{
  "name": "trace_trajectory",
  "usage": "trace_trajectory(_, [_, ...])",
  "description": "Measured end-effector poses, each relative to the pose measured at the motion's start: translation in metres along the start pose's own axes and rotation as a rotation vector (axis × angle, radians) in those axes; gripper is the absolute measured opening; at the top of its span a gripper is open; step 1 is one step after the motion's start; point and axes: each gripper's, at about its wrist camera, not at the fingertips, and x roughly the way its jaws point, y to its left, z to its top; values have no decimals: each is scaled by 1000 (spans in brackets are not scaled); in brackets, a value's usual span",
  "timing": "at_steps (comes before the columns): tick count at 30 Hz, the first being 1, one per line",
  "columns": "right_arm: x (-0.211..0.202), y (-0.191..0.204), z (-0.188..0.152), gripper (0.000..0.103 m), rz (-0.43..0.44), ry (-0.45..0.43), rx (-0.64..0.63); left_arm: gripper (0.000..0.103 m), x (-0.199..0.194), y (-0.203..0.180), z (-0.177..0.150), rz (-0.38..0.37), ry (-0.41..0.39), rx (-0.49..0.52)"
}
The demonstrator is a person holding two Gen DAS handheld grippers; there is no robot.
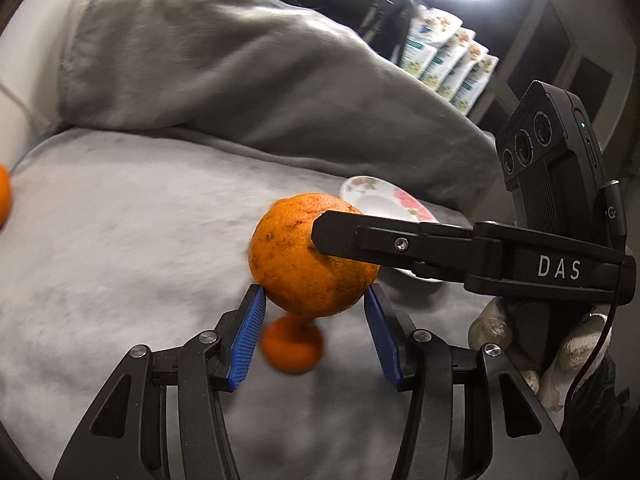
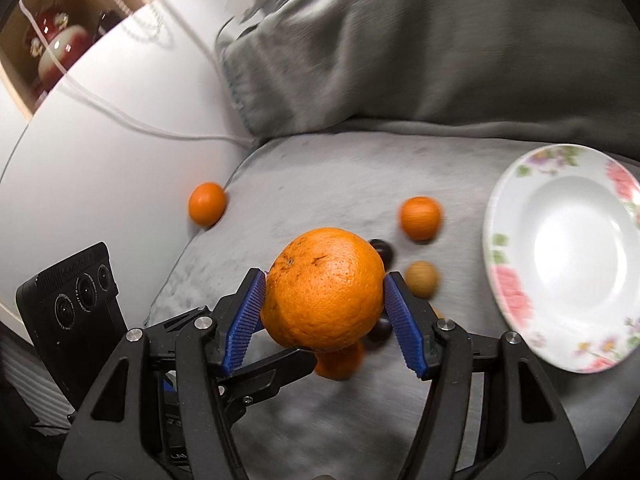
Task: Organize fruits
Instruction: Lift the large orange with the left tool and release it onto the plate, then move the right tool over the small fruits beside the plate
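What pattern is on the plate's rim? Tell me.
Pink and purple flowers with green leaves on the white plate, clearest in the right wrist view.

Small fruit crowds the blanket under your held orange (image 2: 324, 290).
Open blanket (image 2: 340, 168) lies behind them, but a tangerine (image 2: 421, 217), tan fruit (image 2: 421, 278) and dark fruit (image 2: 382, 249) sit between you and the plate (image 2: 568, 256).

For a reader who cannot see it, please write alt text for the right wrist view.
A big orange is held between the blue pads of the right tool, above a grey blanket. Smaller fruits lie on the blanket, and an empty flowered plate sits at right.
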Motion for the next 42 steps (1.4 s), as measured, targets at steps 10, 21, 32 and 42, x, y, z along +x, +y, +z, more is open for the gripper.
trace_trajectory(10, [-52, -44, 0, 64, -36, -69, 98, 50, 33, -46, 11, -60, 32, 73])
trace_trajectory(21, [-71, -91, -10, 64, -68, -108, 205, 51, 67, -79, 18, -99, 87, 117])
trace_trajectory(32, [-96, -104, -7, 64, -167, -222, 211, 48, 66, -86, 21, -60, 58, 159])
trace_trajectory(42, [-118, -104, -18, 73, -220, -284, 176, 51, 48, -64, 25, -23, 26, 142])
